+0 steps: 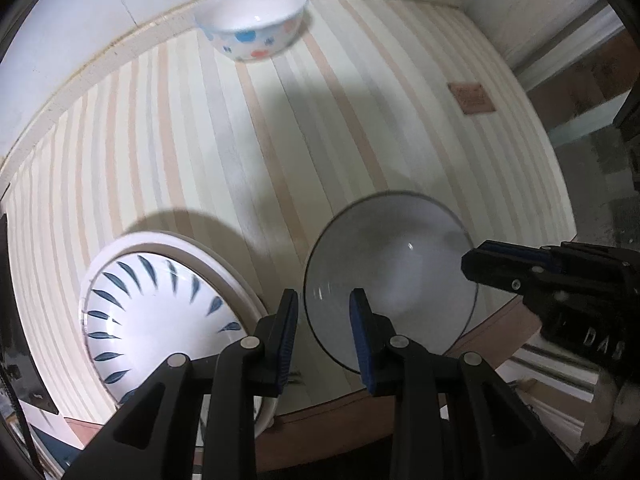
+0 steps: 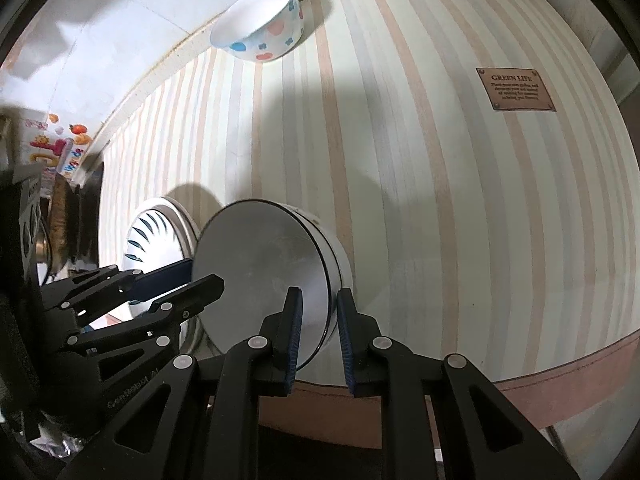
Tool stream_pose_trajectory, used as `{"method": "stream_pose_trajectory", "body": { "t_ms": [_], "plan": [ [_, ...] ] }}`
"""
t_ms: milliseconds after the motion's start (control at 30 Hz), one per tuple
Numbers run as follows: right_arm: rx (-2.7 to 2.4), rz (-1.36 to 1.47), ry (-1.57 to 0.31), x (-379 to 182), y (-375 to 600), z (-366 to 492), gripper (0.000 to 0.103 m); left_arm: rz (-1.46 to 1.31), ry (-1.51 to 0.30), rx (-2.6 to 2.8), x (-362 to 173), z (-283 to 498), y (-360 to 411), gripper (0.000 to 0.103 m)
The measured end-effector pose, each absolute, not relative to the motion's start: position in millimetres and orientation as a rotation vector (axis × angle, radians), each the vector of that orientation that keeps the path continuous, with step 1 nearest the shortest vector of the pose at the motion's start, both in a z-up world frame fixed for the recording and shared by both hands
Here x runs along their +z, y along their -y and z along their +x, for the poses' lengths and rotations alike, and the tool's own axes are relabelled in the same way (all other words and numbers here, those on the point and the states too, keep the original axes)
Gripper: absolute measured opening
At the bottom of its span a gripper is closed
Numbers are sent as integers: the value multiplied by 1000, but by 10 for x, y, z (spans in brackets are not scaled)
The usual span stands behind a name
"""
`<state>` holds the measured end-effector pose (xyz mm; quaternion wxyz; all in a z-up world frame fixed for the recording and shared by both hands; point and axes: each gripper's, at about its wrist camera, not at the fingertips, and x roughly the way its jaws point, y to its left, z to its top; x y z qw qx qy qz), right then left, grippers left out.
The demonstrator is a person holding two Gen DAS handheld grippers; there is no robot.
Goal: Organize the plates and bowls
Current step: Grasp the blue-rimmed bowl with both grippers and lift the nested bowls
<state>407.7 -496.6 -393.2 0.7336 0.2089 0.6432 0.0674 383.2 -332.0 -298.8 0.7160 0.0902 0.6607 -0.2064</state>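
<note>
A white bowl with a dark rim (image 1: 390,276) (image 2: 264,276) sits near the front edge of the striped table. My left gripper (image 1: 324,308) straddles its left rim, one finger inside and one outside, jaws apart. My right gripper (image 2: 319,306) straddles its right rim the same way; it shows from the side in the left wrist view (image 1: 476,260). A plate with blue leaf marks (image 1: 160,320) (image 2: 154,240) lies on a white plate to the left. A white bowl with blue and pink spots (image 1: 254,20) (image 2: 262,24) stands at the far edge.
The striped tablecloth (image 1: 280,140) covers the table up to a white wall. A brown label (image 2: 516,90) is fixed to the cloth at the far right. The table's brown front edge (image 2: 560,376) runs just below the grippers.
</note>
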Motion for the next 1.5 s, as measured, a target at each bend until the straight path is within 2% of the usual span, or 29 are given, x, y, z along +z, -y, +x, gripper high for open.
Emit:
{"method": "stream_pose_trajectory", "body": {
  "t_ms": [167, 200, 300, 333, 367, 567, 800, 833, 900, 933, 967, 1167, 1500],
  "plan": [
    [160, 545, -1359, -3677, 5169, 4168, 20, 97, -1396, -431, -2594, 4122, 3150, 26],
    [164, 553, -1351, -3641, 5191, 4203, 20, 59, -1387, -425, -2532, 4257, 3117, 30],
    [181, 552, -1307, -3489, 5287, 4511, 30, -1, -1368, -375, -2485, 4689, 3057, 31],
    [182, 544, -1303, -3468, 5302, 4603, 37, -17, -1369, -355, -2508, 4842, 3060, 31],
    [178, 531, -1295, -3445, 5317, 4760, 40, -48, -1372, -334, -2556, 5046, 3035, 31],
    [164, 511, -1270, -3542, 5324, 5690, 40, -195, -1444, -275, -2966, 5900, 2992, 31],
    [148, 551, -1281, -3911, 5299, 6631, 40, -196, -1494, -277, -3371, 6351, 3114, 31],
    [148, 553, -1290, -3971, 5272, 6673, 40, -192, -1488, -288, -3408, 6377, 3135, 30],
    [143, 556, -1313, -4109, 5249, 6812, 36, -186, -1476, -294, -3444, 6380, 3156, 21],
    [146, 555, -1323, -4159, 5228, 6856, 25, -181, -1471, -294, -3449, 6374, 3164, 21],
    [150, 554, -1333, -4206, 5206, 6896, 20, -173, -1464, -293, -3449, 6365, 3173, 21],
    [148, 494, -1323, -4233, 5144, 6956, 17, -175, -1457, -301, -3402, 6268, 3167, 21],
    [164, 439, -1267, -3847, 5057, 6595, 17, -126, -1395, -331, -2883, 5861, 3164, 21]
  ]
}}
